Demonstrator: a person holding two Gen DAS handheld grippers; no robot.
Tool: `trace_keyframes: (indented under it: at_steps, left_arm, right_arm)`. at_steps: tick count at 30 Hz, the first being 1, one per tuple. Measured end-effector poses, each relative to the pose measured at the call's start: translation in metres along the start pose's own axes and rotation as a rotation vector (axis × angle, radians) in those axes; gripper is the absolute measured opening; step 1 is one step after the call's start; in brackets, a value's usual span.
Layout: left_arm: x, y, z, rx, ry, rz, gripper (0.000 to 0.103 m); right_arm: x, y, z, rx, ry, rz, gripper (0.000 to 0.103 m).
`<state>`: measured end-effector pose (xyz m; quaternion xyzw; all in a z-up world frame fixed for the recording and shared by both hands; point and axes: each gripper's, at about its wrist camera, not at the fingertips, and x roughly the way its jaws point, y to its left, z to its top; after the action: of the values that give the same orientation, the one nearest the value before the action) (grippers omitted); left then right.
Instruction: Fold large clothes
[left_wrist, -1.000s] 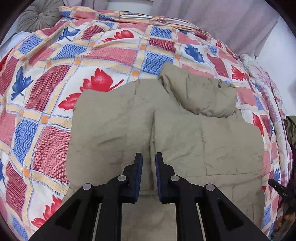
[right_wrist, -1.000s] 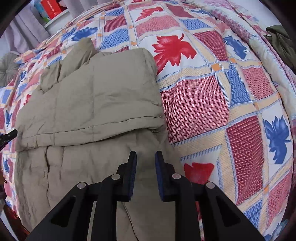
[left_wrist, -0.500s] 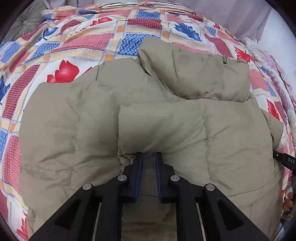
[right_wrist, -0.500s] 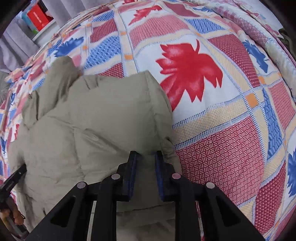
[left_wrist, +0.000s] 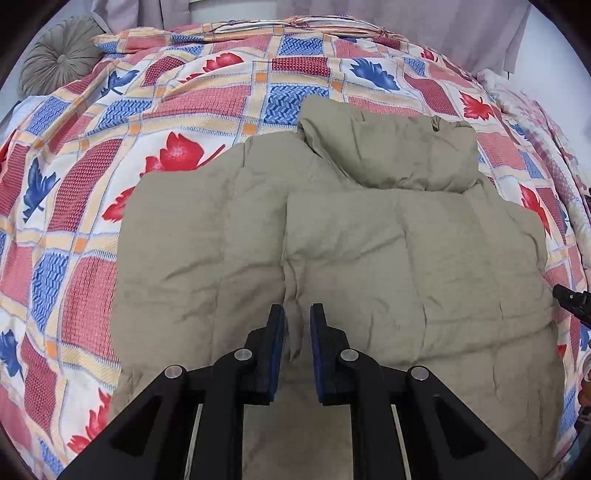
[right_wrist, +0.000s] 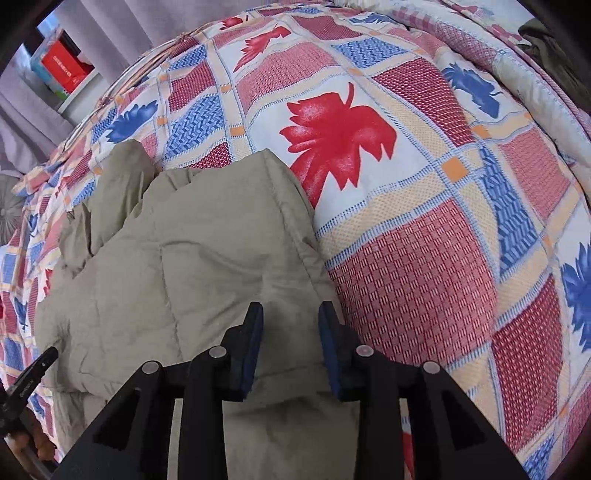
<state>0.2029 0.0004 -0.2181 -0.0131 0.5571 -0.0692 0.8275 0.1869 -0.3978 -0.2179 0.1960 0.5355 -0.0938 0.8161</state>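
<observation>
Left claw (left_wrist: 297, 317): jaws drawn close together, a narrow gap between the blue pads, a raised crease of the khaki padded jacket (left_wrist: 369, 258) standing in that gap; whether the pads pinch the fabric cannot be told from the view. Right claw (right_wrist: 291, 314): jaws parted and just opened wider, released, with the jacket's right-hand edge lying between and beneath them, the pads not pressing it. Jacket: folded, lying flat on the bed, one quilted panel laid over another, its hood (left_wrist: 391, 151) bunched at the far end. Bedspread (left_wrist: 166, 122): checked in red, blue and cream with red and blue leaf motifs, surrounding the jacket on all visible sides. Round grey cushion (left_wrist: 55, 62): at the far left corner of the bed. Red box (right_wrist: 66, 70): on a shelf beyond the bed.
</observation>
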Motion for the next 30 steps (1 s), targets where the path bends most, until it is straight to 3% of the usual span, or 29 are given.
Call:
trace_keyframes:
  at_steps: [2,13,20,21,22,24,30]
  left_arm:
    - [-0.007,0.006,-0.014,0.001,0.029,-0.001,0.016]
    - [-0.030,0.018,-0.092,0.007,0.152,-0.014,0.016]
    - [-0.043,0.011,-0.133,0.051,0.196,0.006,0.017]
    - [-0.046,0.011,-0.138,0.051,0.203,0.006,0.050]
    - [-0.049,0.011,-0.143,0.044,0.211,0.015,0.103]
    - [-0.060,0.011,-0.150,0.035,0.175,0.043,0.102]
    - [-0.068,0.018,-0.164,0.041,0.198,0.073,0.102]
  right_arm:
    - [-0.011,-0.004,-0.011,0.026,0.009,0.016,0.043]
    - [-0.045,-0.013,-0.092,0.019,0.073,-0.024,0.046]
    - [-0.066,-0.016,-0.128,0.045,0.127,0.005,0.049]
    - [-0.069,-0.016,-0.133,0.049,0.133,0.007,0.049]
    - [-0.072,-0.017,-0.138,0.055,0.141,0.009,0.049]
    - [-0.076,-0.017,-0.146,0.067,0.151,0.013,0.049]
    - [-0.089,-0.021,-0.168,0.102,0.176,0.023,0.055]
